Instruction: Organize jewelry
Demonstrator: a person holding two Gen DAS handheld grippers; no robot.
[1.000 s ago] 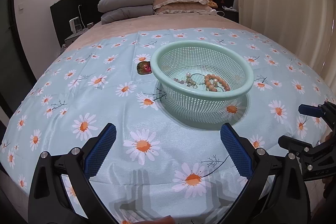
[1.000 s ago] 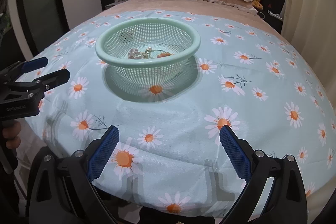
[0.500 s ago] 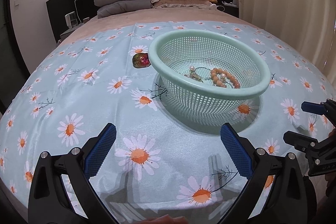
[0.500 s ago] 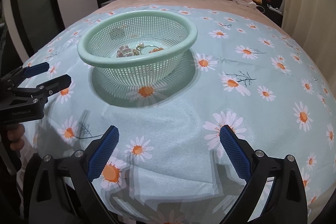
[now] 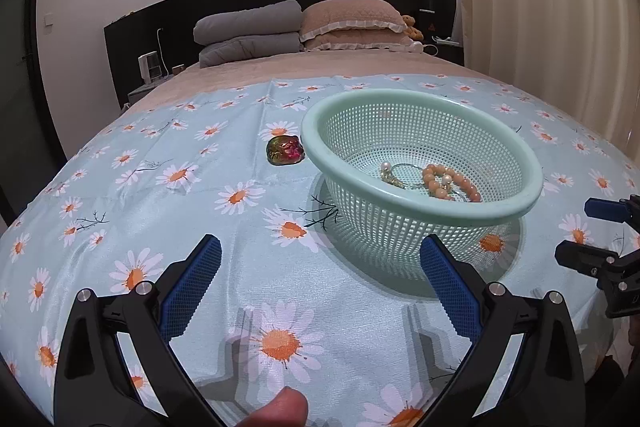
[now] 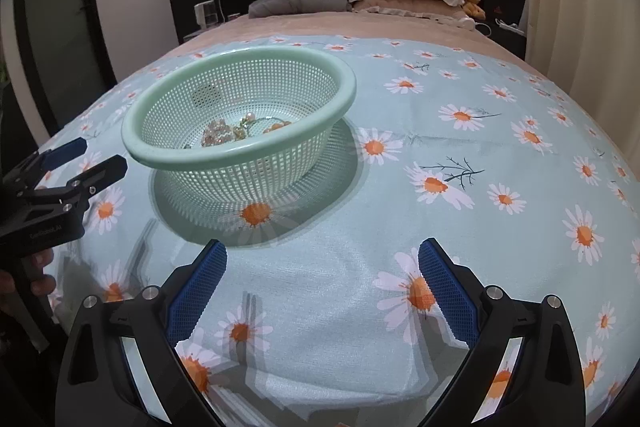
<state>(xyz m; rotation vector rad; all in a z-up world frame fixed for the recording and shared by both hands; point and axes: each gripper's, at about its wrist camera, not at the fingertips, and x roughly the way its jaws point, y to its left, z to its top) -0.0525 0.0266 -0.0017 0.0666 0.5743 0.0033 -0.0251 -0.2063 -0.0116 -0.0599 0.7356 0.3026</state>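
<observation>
A peach bead bracelet (image 5: 452,183), pearls and a gold chain already lay in the pale green perforated plastic basket (image 5: 516,211) on the daisy-print cloth (image 5: 160,227) covering the bed. One dark, iridescent red-green trinket (image 5: 285,150) sat outside, just beside the basket's rim, so I judged the sorting nearly done. My left tool (image 5: 320,283) and my right tool (image 6: 322,285) both hung spread wide, gripping nothing.
</observation>
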